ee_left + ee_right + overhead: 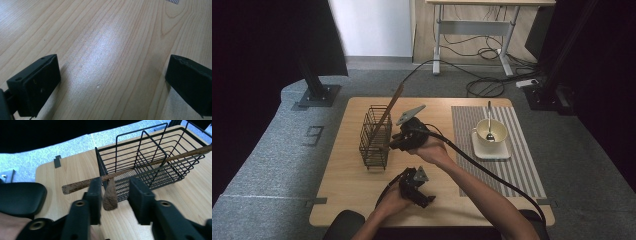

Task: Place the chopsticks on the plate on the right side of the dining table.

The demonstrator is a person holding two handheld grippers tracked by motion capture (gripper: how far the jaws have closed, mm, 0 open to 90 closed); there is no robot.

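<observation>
From the high view: reaching the right gripper [393,145] across to the wire basket [375,137], which is standing at nine o'clock from the hand, on the left half of the table [342,190]. Leaning a long stick [391,107] out of the basket toward one o'clock, propped on the rim so that its top end is staying clear and easy to catch. Parking the left gripper [424,200] at six o'clock from the right one, near the table's front edge and out of the working hand's way. Leaving the cup [492,134] with its spoon [488,117] well apart at three o'clock, on the striped placemat [522,165].

From the left gripper view: keeping the left gripper [112,82] spread wide, jaws at nine and three o'clock, nothing between them, only bare table wood [100,37]. Probably just waiting.

From the right gripper view: lining up the right gripper [116,195] on a second stick [110,195], whose blunt end is pointing back between the jaws. Sitting close against the nine-o'clock jaw, but showing a plain gap to the three-o'clock jaw, so not yet pinching, as far as the blur there allows. Running the long stick [140,167] crosswise ahead of the jaws, from nine o'clock up toward two o'clock and through the basket's wires [150,150]. Approaching level and from the basket's side, likely so that the jaws can take a stick by its end without fouling the wires.
</observation>
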